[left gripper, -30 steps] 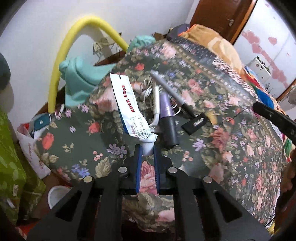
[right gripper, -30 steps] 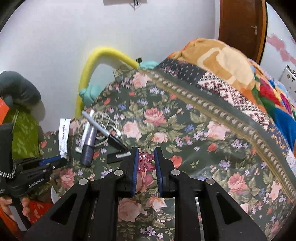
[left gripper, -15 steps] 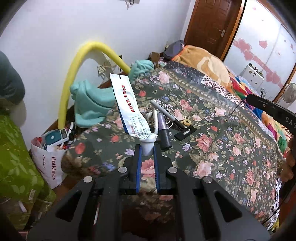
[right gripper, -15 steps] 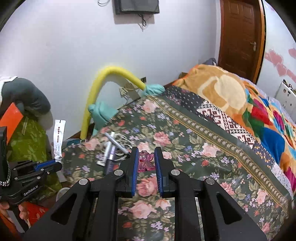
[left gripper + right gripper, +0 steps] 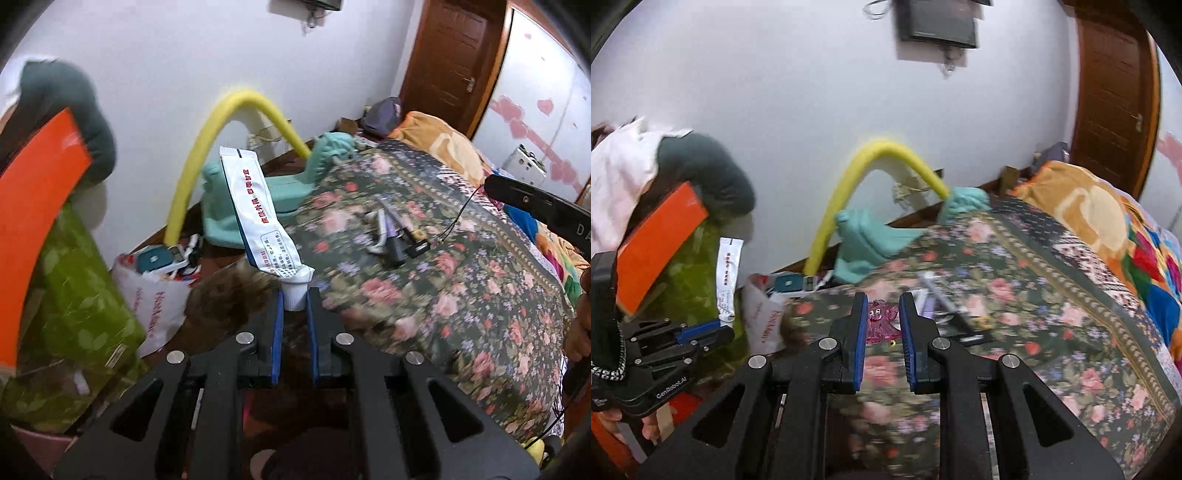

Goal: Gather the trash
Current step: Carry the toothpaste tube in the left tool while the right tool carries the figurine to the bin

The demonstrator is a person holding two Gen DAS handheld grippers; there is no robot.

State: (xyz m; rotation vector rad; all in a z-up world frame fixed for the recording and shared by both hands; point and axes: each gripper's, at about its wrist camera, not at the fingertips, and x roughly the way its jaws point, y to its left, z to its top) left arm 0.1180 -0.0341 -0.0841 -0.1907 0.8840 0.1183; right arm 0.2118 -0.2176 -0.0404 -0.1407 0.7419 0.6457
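Observation:
My left gripper (image 5: pixel 294 301) is shut on the white cap of a white toothpaste tube (image 5: pixel 258 214) with red lettering. The tube stands upright, off the left corner of the floral bed (image 5: pixel 461 295). The tube also shows in the right wrist view (image 5: pixel 727 280), with the left gripper (image 5: pixel 718 326) below it. My right gripper (image 5: pixel 883 312) is shut on a small pink cartoon-figure piece (image 5: pixel 882 321) above the bed's corner. A white plastic bag (image 5: pixel 155 291) with things in it sits on the floor by the bed.
Pens, a cable and a black clip (image 5: pixel 395 236) lie on the bed. A yellow foam tube (image 5: pixel 207 155), a teal cloth (image 5: pixel 221 206), a green bag (image 5: pixel 77 280) and an orange box (image 5: pixel 33 206) stand to the left. The door (image 5: pixel 447 62) is at the back.
Both grippers have pulled back and swung left away from the bed, still holding the tube and the pink piece. The green bag and orange box have come into view.

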